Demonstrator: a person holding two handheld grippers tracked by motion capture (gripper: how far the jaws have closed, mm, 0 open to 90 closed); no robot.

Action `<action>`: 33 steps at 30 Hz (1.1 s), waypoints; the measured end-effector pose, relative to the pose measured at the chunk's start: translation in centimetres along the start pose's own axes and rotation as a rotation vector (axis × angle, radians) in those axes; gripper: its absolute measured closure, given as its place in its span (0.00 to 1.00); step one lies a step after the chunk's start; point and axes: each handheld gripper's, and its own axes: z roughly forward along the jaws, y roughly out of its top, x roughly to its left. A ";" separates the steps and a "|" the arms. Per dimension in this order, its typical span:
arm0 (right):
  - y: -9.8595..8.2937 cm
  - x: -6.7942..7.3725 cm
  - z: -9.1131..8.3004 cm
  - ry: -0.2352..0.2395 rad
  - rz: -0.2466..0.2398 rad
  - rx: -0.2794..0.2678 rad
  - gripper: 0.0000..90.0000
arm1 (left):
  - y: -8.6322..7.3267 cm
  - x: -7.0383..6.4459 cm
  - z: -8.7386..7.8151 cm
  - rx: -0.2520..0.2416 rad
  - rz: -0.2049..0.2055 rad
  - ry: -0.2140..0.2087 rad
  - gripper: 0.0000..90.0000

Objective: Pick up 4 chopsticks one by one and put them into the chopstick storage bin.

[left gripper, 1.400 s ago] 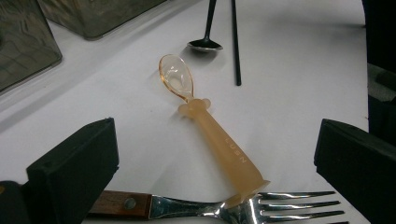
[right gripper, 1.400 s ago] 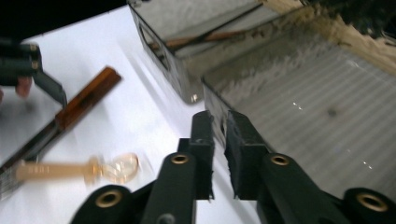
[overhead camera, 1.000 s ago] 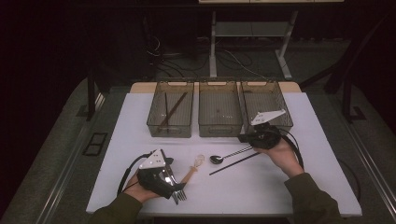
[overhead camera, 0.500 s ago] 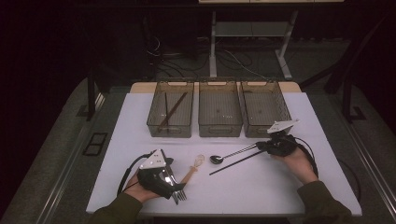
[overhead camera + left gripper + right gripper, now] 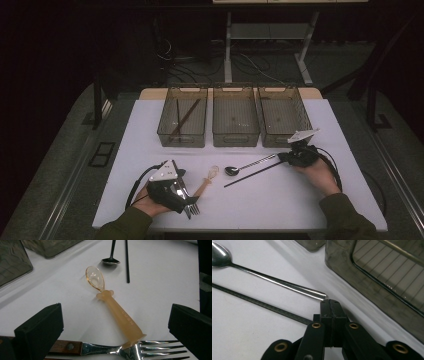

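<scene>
My left gripper [image 5: 186,200] rests open at the table's front left, its jaws standing either side of a translucent peach plastic spoon [image 5: 117,312] that lies over the tines of a wood-handled fork [image 5: 105,350]. Farther right lie a metal spoon [image 5: 250,164] and a black chopstick [image 5: 250,175]. My right gripper [image 5: 286,157] is shut, low on the table at their right ends. In the right gripper view its closed tip [image 5: 330,305] sits just beside the metal spoon's handle end [image 5: 319,295], and the chopstick [image 5: 257,302] runs under the jaws. I see nothing held between them.
Three smoky clear bins stand in a row at the back: the left bin [image 5: 166,131] holds dark chopsticks, the middle bin [image 5: 235,137] and right bin [image 5: 282,140] look nearly bare. The right bin's wall [image 5: 372,287] is close beside my right gripper.
My right gripper has drawn back from the front of the right bin, moving right and down to the table by the spoon handle. The left gripper has stayed put.
</scene>
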 end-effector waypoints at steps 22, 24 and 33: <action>-0.7 0.3 -0.7 0.006 -0.001 0.019 1.00 | 0.0 -0.1 0.0 0.003 0.005 -0.008 0.00; -0.8 0.3 -0.8 0.007 -0.005 0.021 1.00 | 0.0 -0.1 0.0 0.001 0.003 -0.009 0.00; -1.5 0.6 -1.6 0.017 -0.015 0.026 1.00 | 0.0 -0.2 0.0 0.001 0.003 -0.008 0.00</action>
